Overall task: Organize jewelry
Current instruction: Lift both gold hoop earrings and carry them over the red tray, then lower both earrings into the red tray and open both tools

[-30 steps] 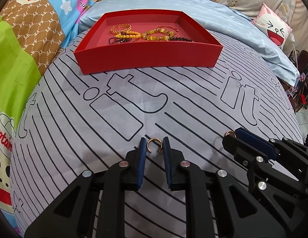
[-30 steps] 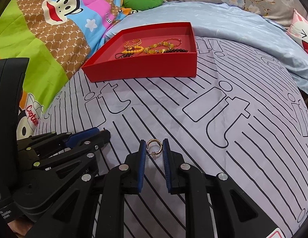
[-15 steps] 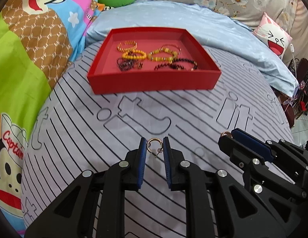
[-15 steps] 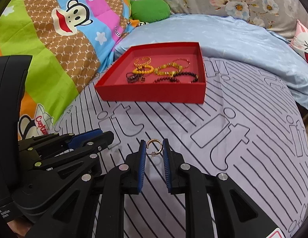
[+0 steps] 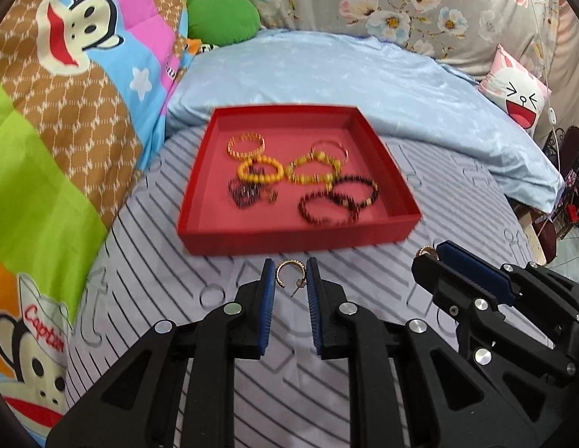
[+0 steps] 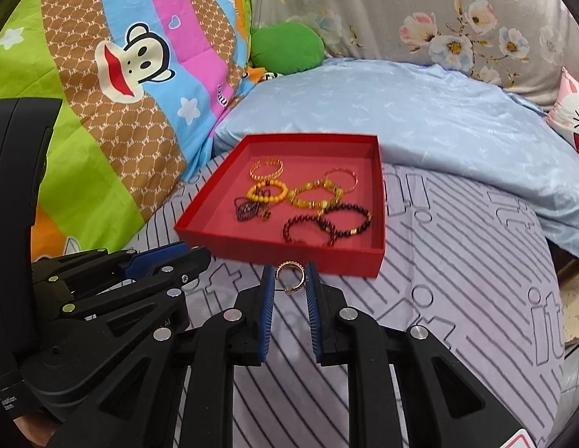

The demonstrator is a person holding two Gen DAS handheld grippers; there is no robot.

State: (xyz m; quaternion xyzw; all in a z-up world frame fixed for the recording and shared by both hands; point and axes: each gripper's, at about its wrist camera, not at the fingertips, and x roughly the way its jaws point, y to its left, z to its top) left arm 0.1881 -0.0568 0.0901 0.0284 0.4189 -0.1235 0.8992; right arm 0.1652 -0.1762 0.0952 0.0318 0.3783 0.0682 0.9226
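A red tray (image 5: 289, 240) (image 6: 289, 252) sits on the striped bedsheet and holds several bead bracelets (image 5: 259, 170) (image 6: 269, 192). My left gripper (image 5: 289, 278) is shut on a gold hoop earring (image 5: 284, 274) and holds it in the air just short of the tray's front wall. My right gripper (image 6: 289, 278) is shut on a second gold hoop earring (image 6: 289, 272), also just short of the tray's front wall. The right gripper shows at the right of the left wrist view (image 5: 431, 257); the left gripper shows at the left of the right wrist view (image 6: 185, 257).
A colourful monkey-print quilt (image 5: 65, 112) rises on the left. A light blue pillow (image 5: 345, 86) lies behind the tray, with a green cushion (image 5: 222, 18) and a pink face cushion (image 5: 517, 97) beyond. The bed's edge falls away at the right (image 6: 565, 298).
Both grippers have risen off the sheet with their earrings and moved forward toward the red tray, which now looks nearer and is seen from higher up.
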